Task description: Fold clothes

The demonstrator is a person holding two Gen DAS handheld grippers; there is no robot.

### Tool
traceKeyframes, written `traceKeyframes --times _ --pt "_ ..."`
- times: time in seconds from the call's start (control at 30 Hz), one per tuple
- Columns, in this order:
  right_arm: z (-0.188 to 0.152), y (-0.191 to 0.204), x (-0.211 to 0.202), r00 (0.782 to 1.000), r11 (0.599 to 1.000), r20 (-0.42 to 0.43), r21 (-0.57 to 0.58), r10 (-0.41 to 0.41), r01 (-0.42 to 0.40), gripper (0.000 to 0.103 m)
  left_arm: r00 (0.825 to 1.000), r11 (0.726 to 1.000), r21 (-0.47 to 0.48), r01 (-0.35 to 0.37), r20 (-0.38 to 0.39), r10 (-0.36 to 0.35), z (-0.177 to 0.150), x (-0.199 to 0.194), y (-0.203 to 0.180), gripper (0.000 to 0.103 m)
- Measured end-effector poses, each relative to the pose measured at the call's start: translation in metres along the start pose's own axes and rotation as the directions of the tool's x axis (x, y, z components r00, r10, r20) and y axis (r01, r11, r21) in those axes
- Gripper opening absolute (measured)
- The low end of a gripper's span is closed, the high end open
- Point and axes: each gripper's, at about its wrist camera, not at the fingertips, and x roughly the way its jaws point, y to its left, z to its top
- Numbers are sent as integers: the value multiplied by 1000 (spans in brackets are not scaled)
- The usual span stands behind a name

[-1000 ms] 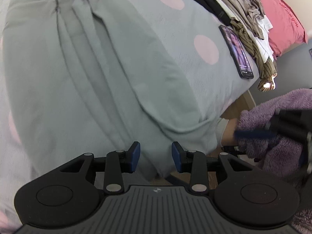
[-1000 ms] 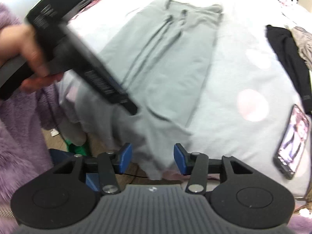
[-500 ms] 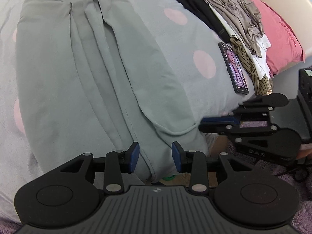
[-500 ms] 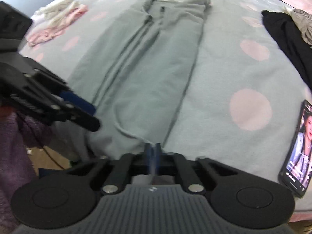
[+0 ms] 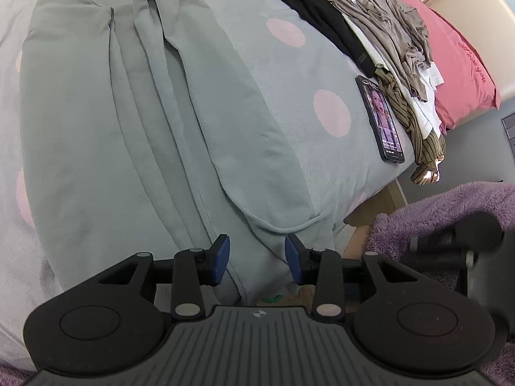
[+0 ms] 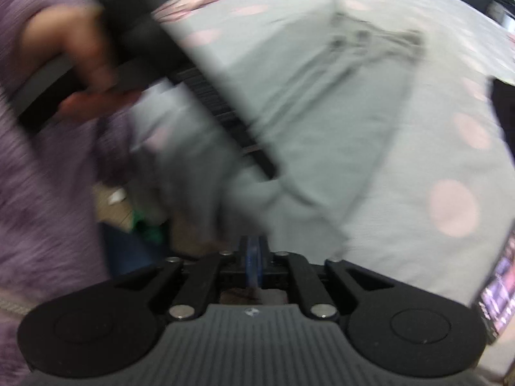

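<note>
A grey-green garment is lying lengthwise on the pale spotted bedspread, running from about 11 o'clock down to 6 o'clock in the left wrist view, its hem hanging over the bed edge. The left gripper is sitting over that hem with jaws partly apart, cloth between the blue pads, neither pad visibly pressing. At 2 o'clock a phone is lying face up beside a heap of dark and tan clothes and a pink pillow. In the blurred right wrist view, the right gripper is showing its pads nearly together after reopening slightly; whether it is pinching the hem cannot be told.
</note>
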Motion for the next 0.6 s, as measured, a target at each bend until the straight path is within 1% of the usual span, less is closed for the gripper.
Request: traceKeyframes --times 0.03,0.07,0.1,0.13,0.23,0.27,0.3,0.33,0.4,0.43,0.47,0.5,0.53,0.57,0.6 --pt "2 -6 0 1000 1000 3 11 -19 19 10 1000 1000 0 -2 -2 2 0 0 0 36" --pt "3 -11 1 999 999 2 12 -35 34 16 1000 1000 0 -5 -4 5 0 0 0 36" --pt "5 -16 2 999 999 1 13 -50 50 24 1000 1000 -1 -8 -6 8 0 1 0 36" --pt "6 -19 4 998 998 -2 10 -63 63 27 1000 1000 -2 -11 -8 11 0 1 0 36" --pt "9 -24 13 996 996 -17 -28 -87 87 28 1000 1000 -2 -15 -8 15 0 1 0 36" --pt "9 -26 16 996 995 -19 -37 -91 90 31 1000 1000 -2 -15 -9 15 0 2 0 36" --pt "10 -29 19 996 995 -20 -42 -89 89 39 1000 1000 -3 -16 -10 16 0 2 0 36" --pt "10 -32 22 996 996 -22 -39 -82 81 43 1000 1000 -3 -18 -11 18 0 3 1 36" --pt "10 -40 29 998 998 -33 -20 -58 57 43 1000 1000 -6 -22 -13 22 1 4 2 36" --pt "10 -43 32 998 999 -36 -8 -42 42 43 1000 1000 -8 -24 -13 23 1 4 2 36" --pt "10 -45 34 999 1000 -38 4 -23 24 36 1000 1000 -9 -24 -13 24 1 4 3 36" --pt "9 -45 33 999 1000 -36 6 -12 12 17 1000 1000 -11 -24 -12 24 1 4 3 36" --pt "9 -42 30 1000 1000 -29 -4 -8 8 9 1000 1000 -13 -26 -10 26 1 4 3 36" --pt "8 -38 27 1000 1000 -23 -14 -4 4 5 1000 999 -16 -28 -7 28 1 3 4 36" --pt "7 -35 23 1000 1000 -15 -26 4 -4 4 1000 999 -19 -30 -5 30 1 2 4 36"
